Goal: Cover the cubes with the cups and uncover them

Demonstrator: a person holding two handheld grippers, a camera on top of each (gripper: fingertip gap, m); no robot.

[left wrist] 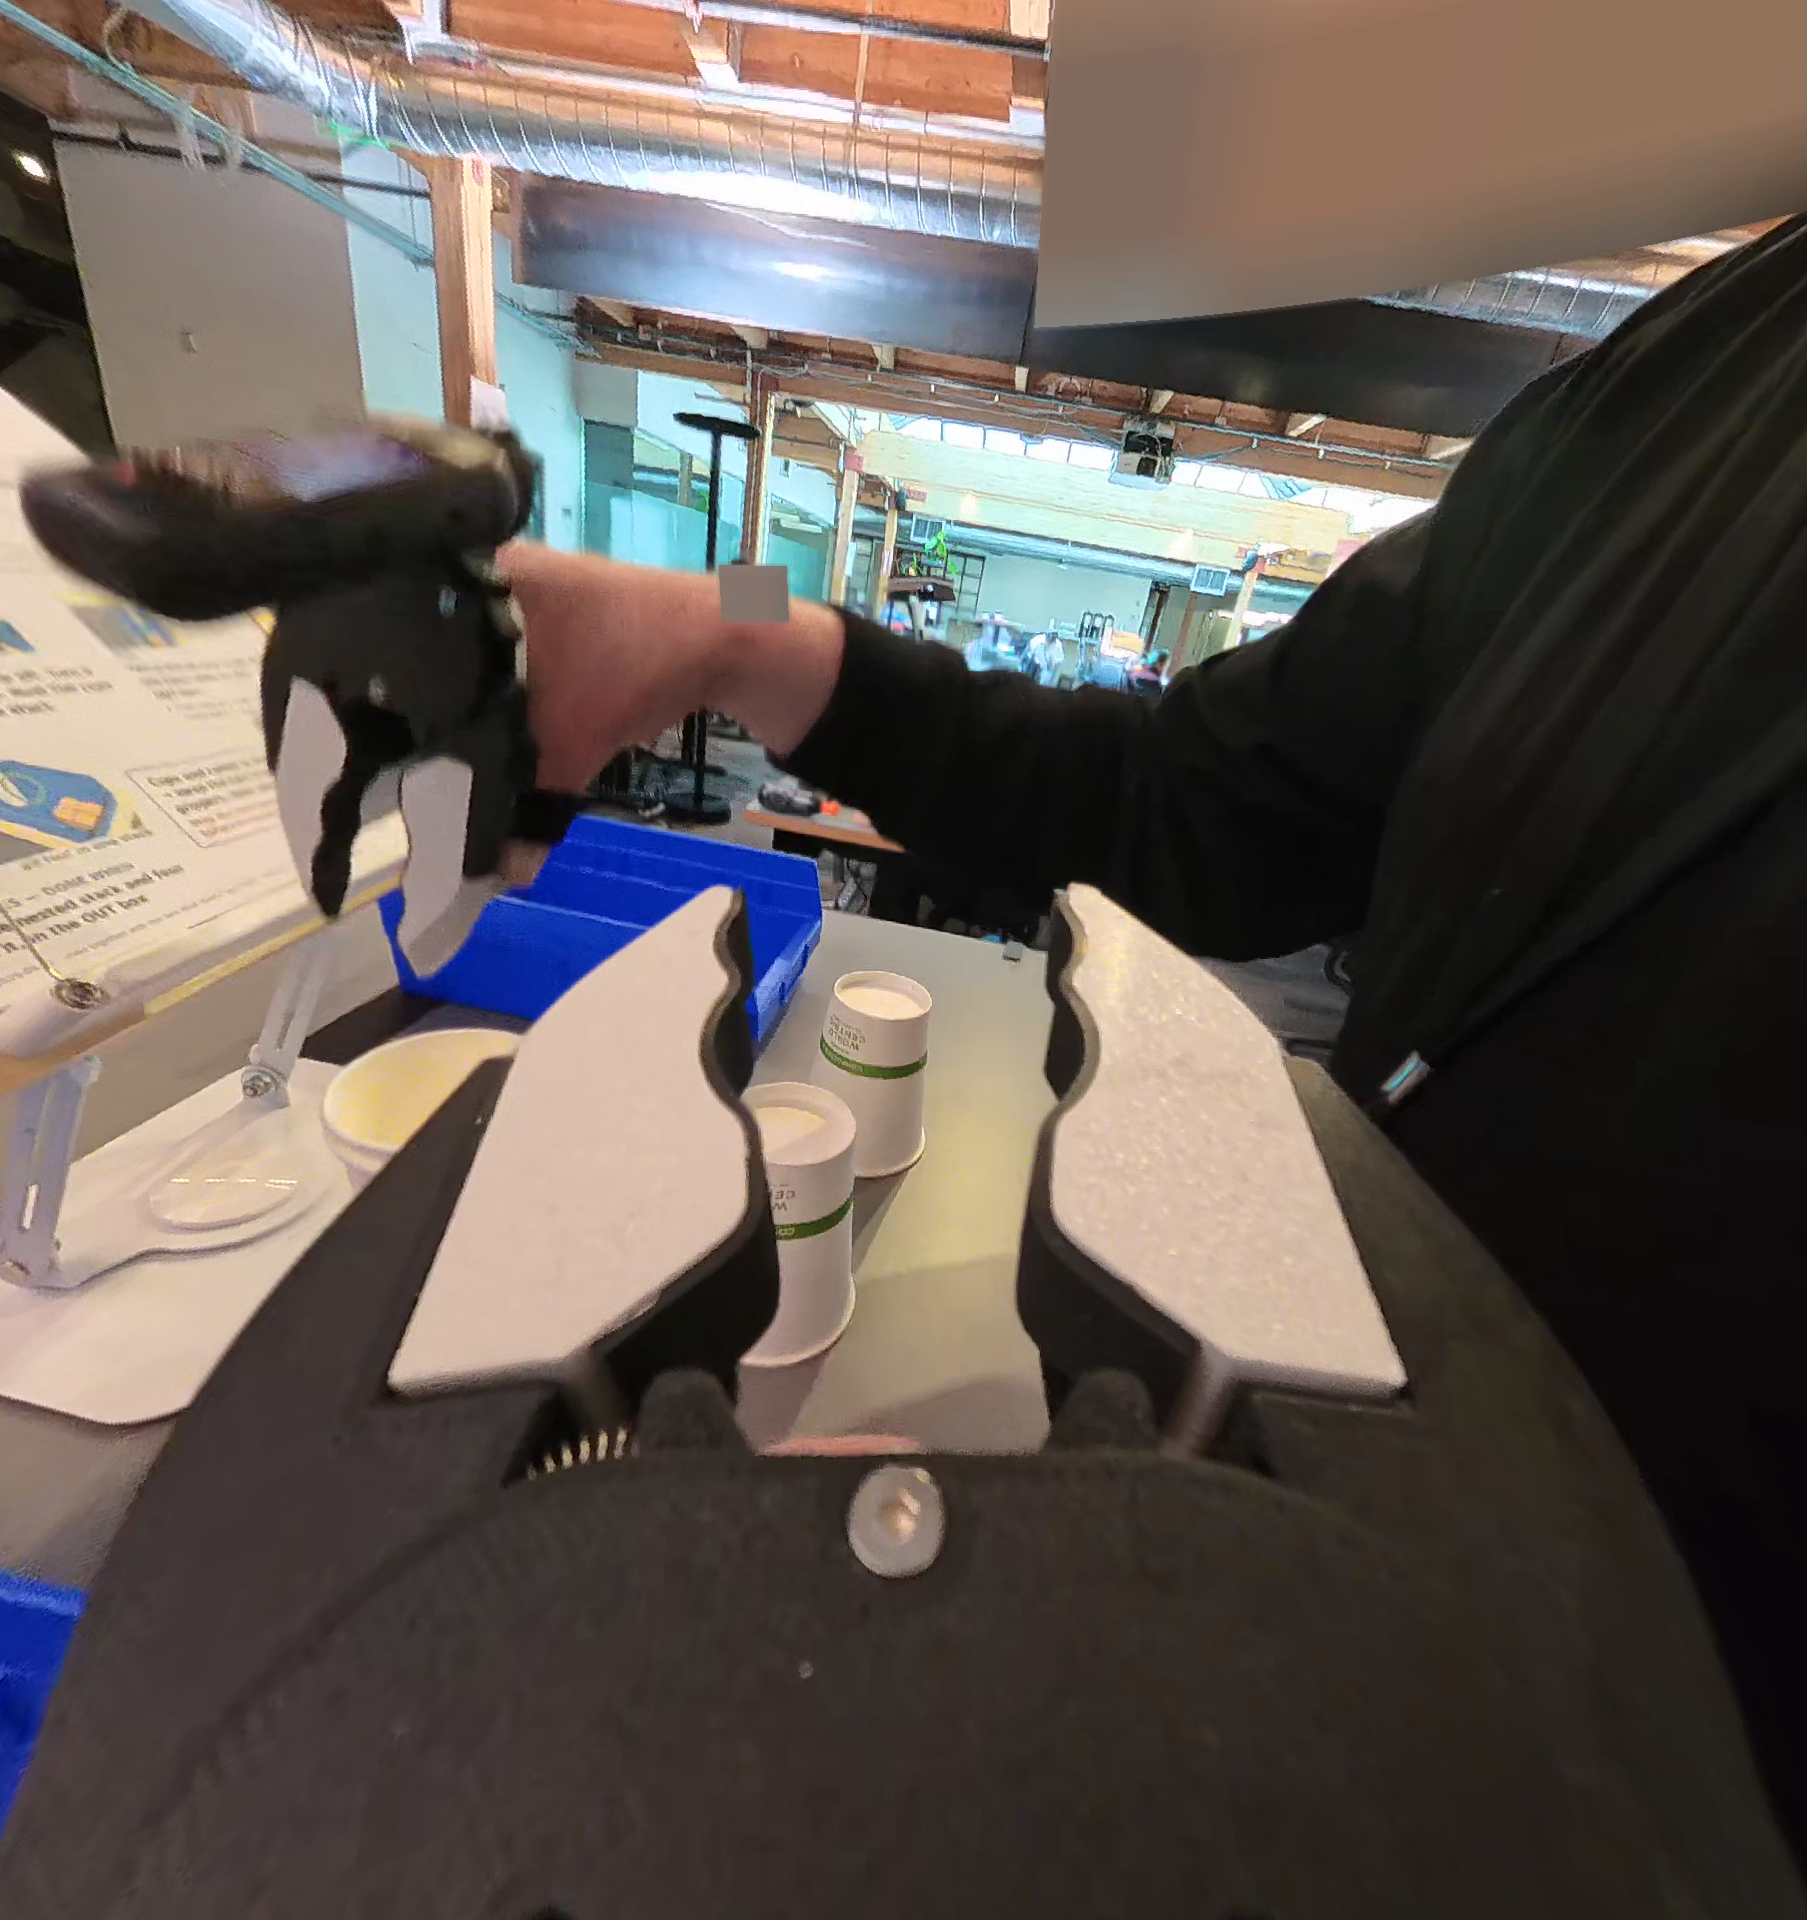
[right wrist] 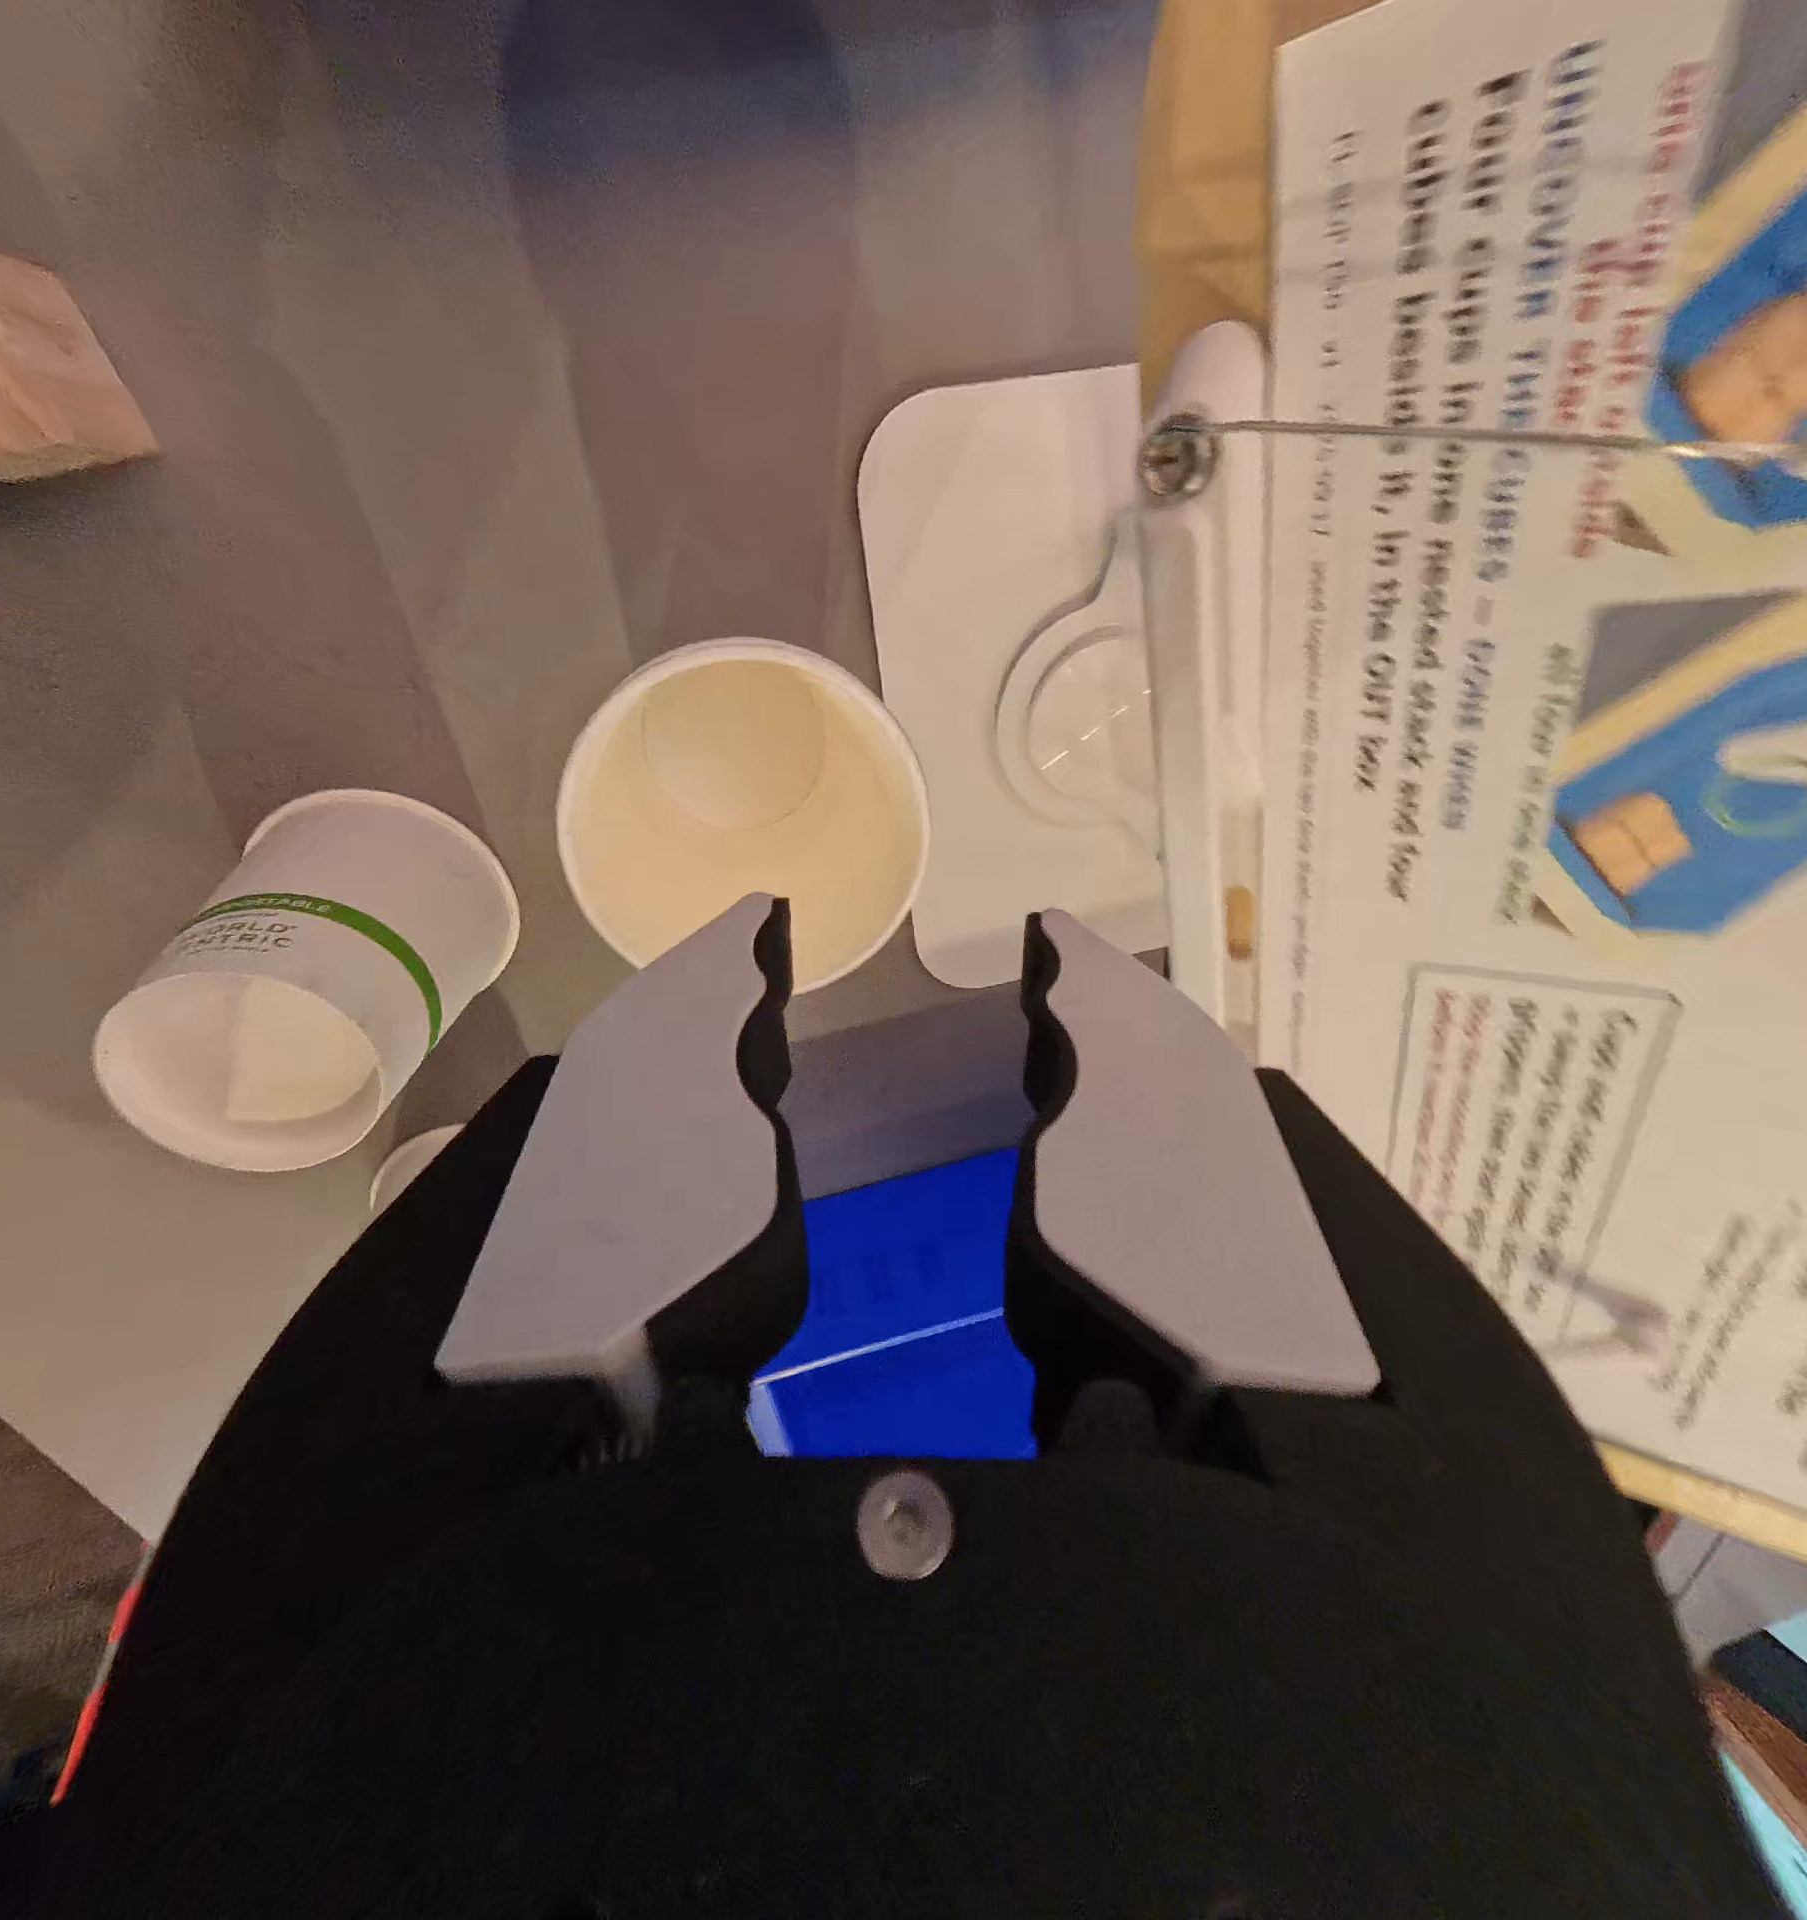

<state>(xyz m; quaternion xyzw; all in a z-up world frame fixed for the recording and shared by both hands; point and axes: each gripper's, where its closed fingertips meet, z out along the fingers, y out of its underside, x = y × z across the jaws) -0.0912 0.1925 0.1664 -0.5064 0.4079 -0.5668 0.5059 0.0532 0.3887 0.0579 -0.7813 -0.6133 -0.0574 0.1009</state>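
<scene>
Presently your left gripper [left wrist: 894,925] and right gripper [right wrist: 904,920] both gape wide, holding nothing. Beside the blue bin [left wrist: 660,914]: two inverted cups [left wrist: 878,1070], one upright cup [right wrist: 743,800], wooden cube [right wrist: 26,374] beyond; instruction board [right wrist: 1501,727] crowds alongside.

On the grey bench [left wrist: 940,1278] stand two upturned cups [left wrist: 878,1070], an open-mouthed cup [right wrist: 743,810], a blue bin [left wrist: 608,925], a white stand base [right wrist: 972,665] and a wooden block [right wrist: 26,384].
</scene>
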